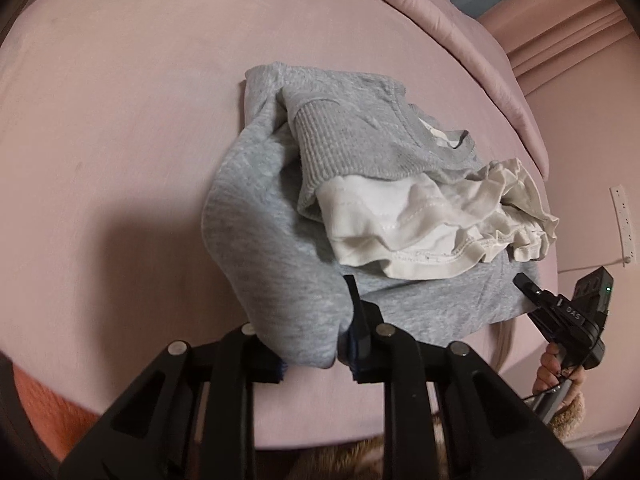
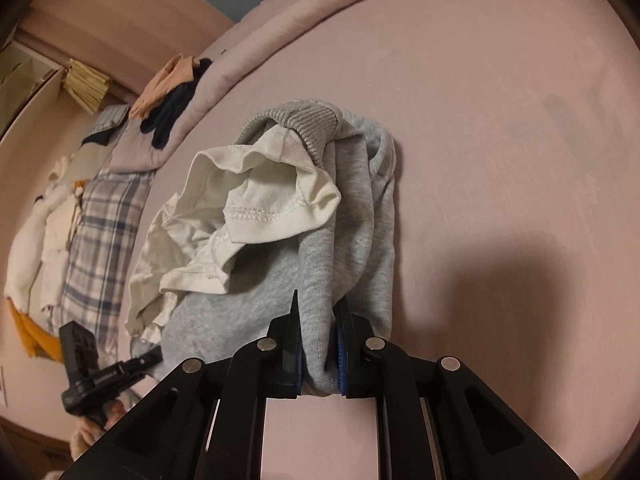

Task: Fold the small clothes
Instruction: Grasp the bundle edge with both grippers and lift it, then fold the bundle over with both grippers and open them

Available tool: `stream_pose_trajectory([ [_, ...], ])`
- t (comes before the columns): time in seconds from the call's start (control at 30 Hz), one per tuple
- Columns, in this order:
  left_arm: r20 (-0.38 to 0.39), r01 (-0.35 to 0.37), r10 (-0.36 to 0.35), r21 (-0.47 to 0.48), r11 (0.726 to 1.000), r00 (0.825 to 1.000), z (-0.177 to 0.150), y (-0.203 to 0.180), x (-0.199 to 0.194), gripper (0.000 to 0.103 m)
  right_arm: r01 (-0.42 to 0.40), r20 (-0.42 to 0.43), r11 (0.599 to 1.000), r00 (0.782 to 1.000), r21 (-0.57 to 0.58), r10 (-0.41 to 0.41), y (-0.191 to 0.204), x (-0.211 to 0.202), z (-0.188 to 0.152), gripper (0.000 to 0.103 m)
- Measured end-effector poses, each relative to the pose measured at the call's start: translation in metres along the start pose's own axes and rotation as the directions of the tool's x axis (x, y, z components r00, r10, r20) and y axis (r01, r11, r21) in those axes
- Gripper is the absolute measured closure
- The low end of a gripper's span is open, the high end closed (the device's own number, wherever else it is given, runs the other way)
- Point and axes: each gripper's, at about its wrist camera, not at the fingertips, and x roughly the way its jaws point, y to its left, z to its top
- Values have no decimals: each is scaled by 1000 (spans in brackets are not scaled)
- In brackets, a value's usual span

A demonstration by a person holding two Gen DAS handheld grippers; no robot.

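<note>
Grey sweatshirt [image 1: 260, 216], with a white garment [image 1: 432, 224] bunched on top, lying on the pink bed [image 1: 120, 120]. Left tongs [image 1: 316, 344] and right tongs [image 2: 318, 344] are each closed on a gathered grey edge. Bare sheet surrounds the garment; a folded duvet [image 2: 320, 12] borders the far side.

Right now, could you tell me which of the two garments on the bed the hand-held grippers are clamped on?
The grey sweatshirt: both grip its folded edges, while the white top lies loose on it.
</note>
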Motion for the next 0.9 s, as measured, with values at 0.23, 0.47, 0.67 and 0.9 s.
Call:
stream_pose_trajectory([
  [0.23, 24, -56, 55, 46, 997, 998, 6, -19, -2, 71, 183, 22, 979, 983, -91, -181, 18, 9, 10, 81],
  [0.47, 92, -112, 101, 122, 986, 991, 13, -35, -16, 44, 383, 199, 884, 920, -267, -339, 46, -6, 30, 42],
  [0.67, 92, -59, 48, 122, 991, 995, 31, -40, -11, 43, 417, 213, 832, 908, -365, -362, 61, 14, 47, 42],
  [0.9, 92, -4, -6, 104, 995, 996, 51, -46, -4, 71, 396, 259, 773, 917, -496, -304, 82, 22, 51, 46],
])
